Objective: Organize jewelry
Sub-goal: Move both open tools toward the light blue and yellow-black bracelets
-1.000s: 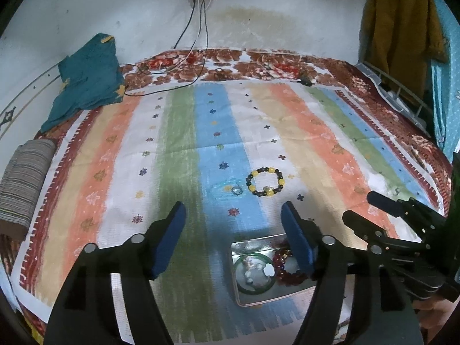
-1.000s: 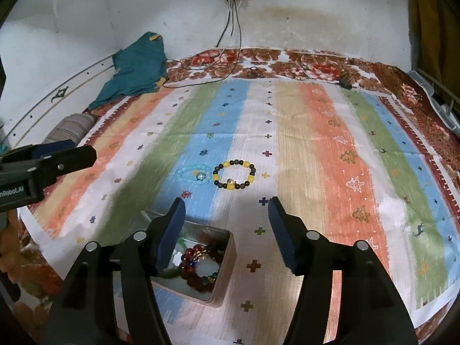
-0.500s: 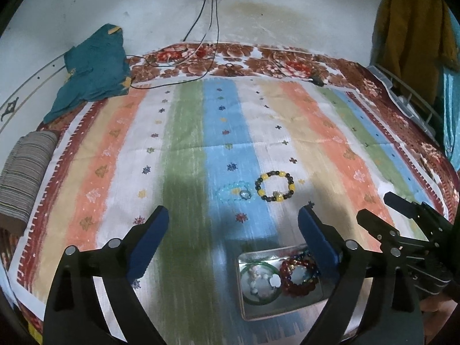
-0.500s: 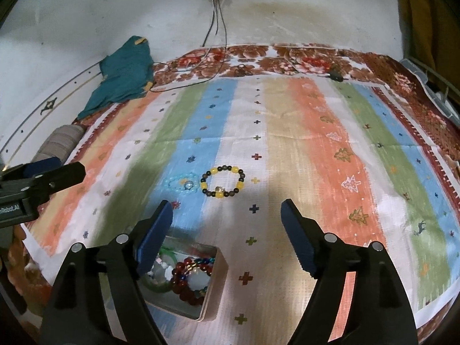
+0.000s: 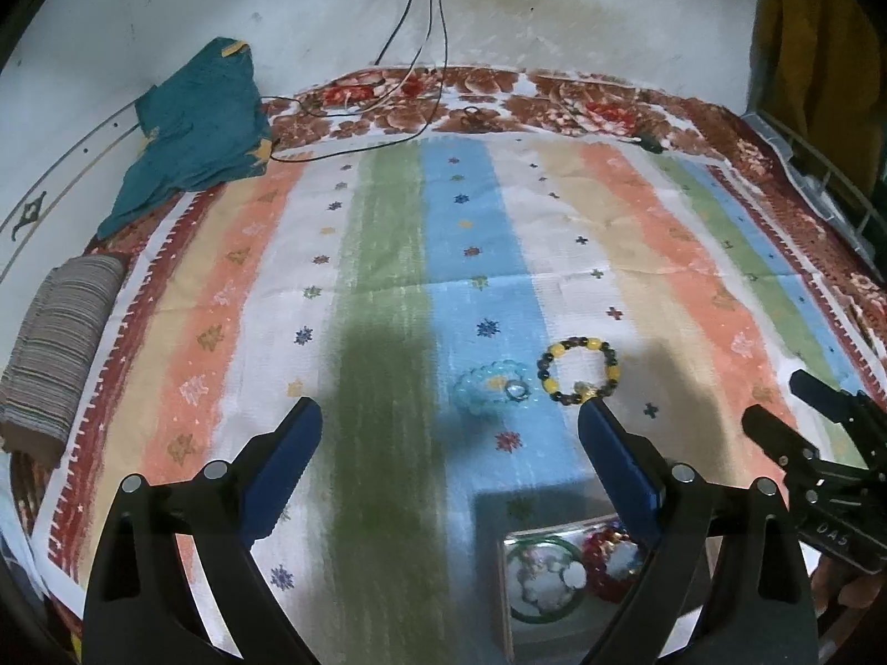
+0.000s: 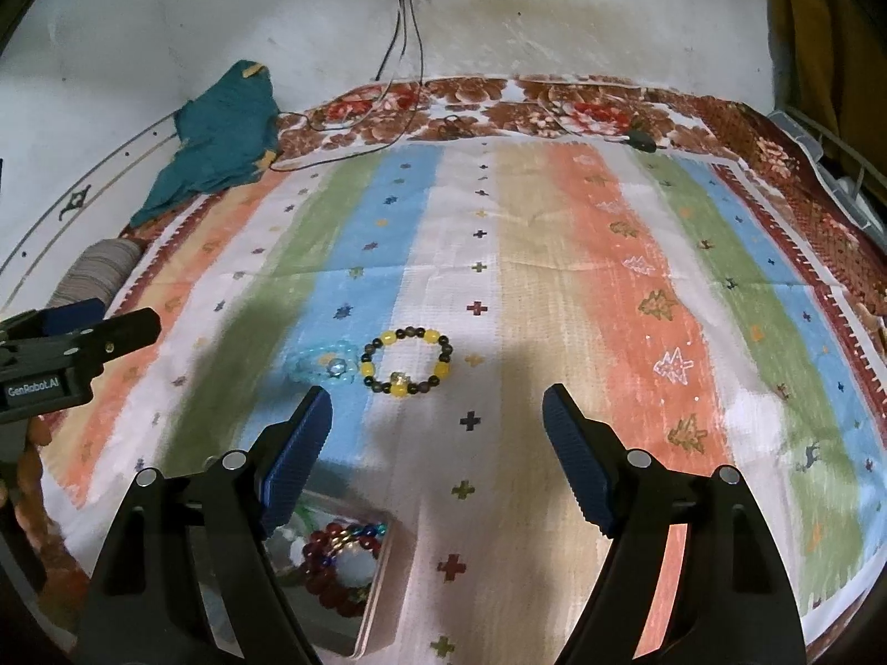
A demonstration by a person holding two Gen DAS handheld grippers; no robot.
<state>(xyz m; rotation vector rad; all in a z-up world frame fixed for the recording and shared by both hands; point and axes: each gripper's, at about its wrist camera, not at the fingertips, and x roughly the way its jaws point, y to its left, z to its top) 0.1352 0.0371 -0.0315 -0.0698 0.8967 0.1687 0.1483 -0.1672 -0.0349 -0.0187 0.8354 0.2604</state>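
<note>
Left wrist: left gripper (image 5: 450,432) gaping, just widened, empty. Yellow-black bead bracelet (image 5: 579,369) beside pale-blue bracelet (image 5: 490,386), beyond the tin (image 5: 507,598).

Right wrist: right gripper (image 6: 438,421) spread, just widened, empty. Probably light, slippery; pinch across 1 bead strand.

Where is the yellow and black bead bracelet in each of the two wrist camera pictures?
Left wrist view: the yellow and black bead bracelet lies right of centre on the striped cloth, just beyond the left claw's right finger.
Right wrist view: the bracelet lies a little left of centre, beyond the gap between the open right claw's fingers.
Shared landmark: the pale blue bracelet sits right beside it, on its left in both.
</note>
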